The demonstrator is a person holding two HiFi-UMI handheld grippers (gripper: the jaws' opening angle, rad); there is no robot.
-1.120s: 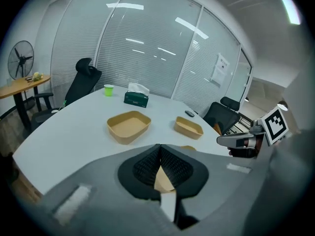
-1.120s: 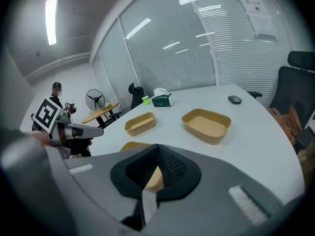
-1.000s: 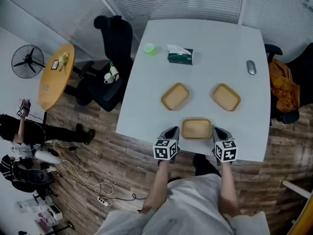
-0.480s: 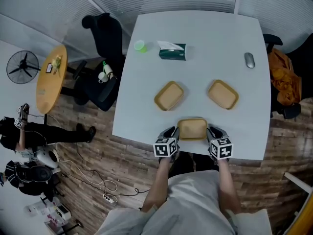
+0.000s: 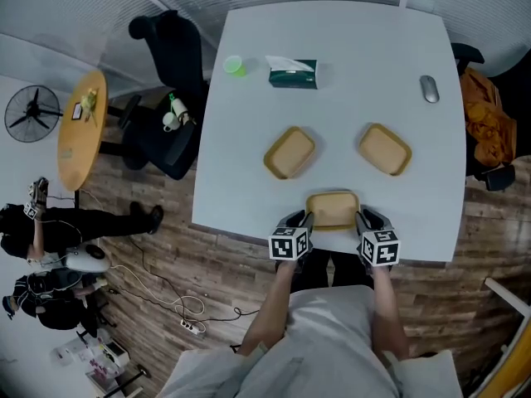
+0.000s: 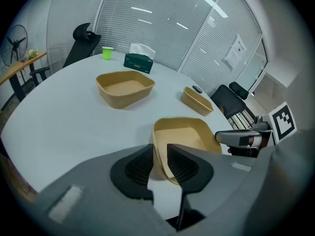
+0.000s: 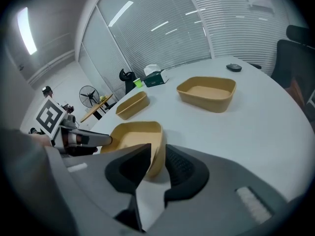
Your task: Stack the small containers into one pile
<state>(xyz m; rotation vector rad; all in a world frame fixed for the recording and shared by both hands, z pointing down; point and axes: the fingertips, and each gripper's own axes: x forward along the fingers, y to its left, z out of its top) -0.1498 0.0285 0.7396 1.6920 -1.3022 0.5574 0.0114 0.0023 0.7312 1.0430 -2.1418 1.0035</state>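
Three tan, shallow containers lie apart on the white table [image 5: 249, 181]. The near container [image 5: 333, 209] sits at the front edge, the second container [image 5: 289, 152] farther back on the left, the third container [image 5: 385, 149] back on the right. My left gripper [image 5: 302, 221] is at the near container's left end, my right gripper [image 5: 363, 220] at its right end. In the left gripper view the jaws of the left gripper [image 6: 158, 165] are opening, astride the wall of the near container [image 6: 187, 134] with a gap showing. The right gripper [image 7: 157, 167] is likewise opening astride the wall of the same container [image 7: 134, 134].
At the table's far side stand a green tissue box [image 5: 292, 72], a small green cup [image 5: 234, 65] and a grey mouse [image 5: 430, 89]. A black office chair [image 5: 166, 98] stands left of the table, and orange cloth [image 5: 489, 127] lies on a seat at the right.
Both grippers have edged inward to the near container's two ends. The head view has shifted a little; all three containers lie where they were.
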